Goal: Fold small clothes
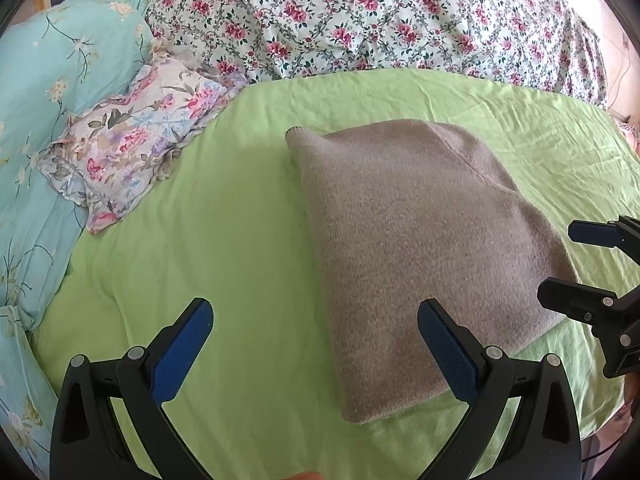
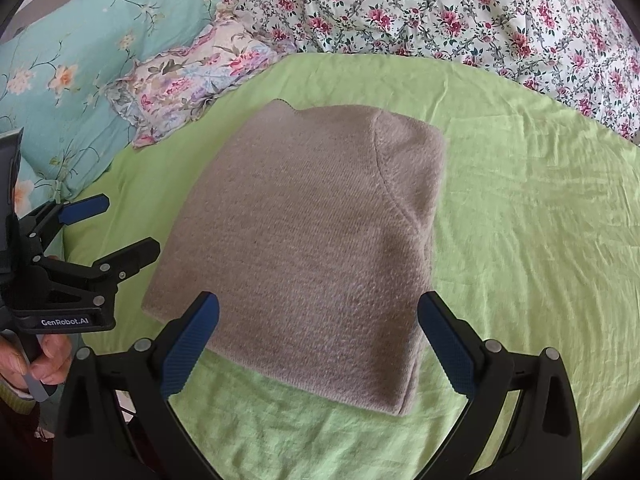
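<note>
A grey-beige knitted garment lies folded into a flat rectangle on the green sheet; it also shows in the right wrist view. My left gripper is open and empty, hovering over the garment's near left edge. My right gripper is open and empty over the garment's near edge. Each gripper shows in the other's view: the right one at the garment's right side, the left one at its left side.
A small floral pillow lies left of the garment. A teal floral quilt fills the left side. A white quilt with pink flowers is bunched along the back. The green sheet stretches right of the garment.
</note>
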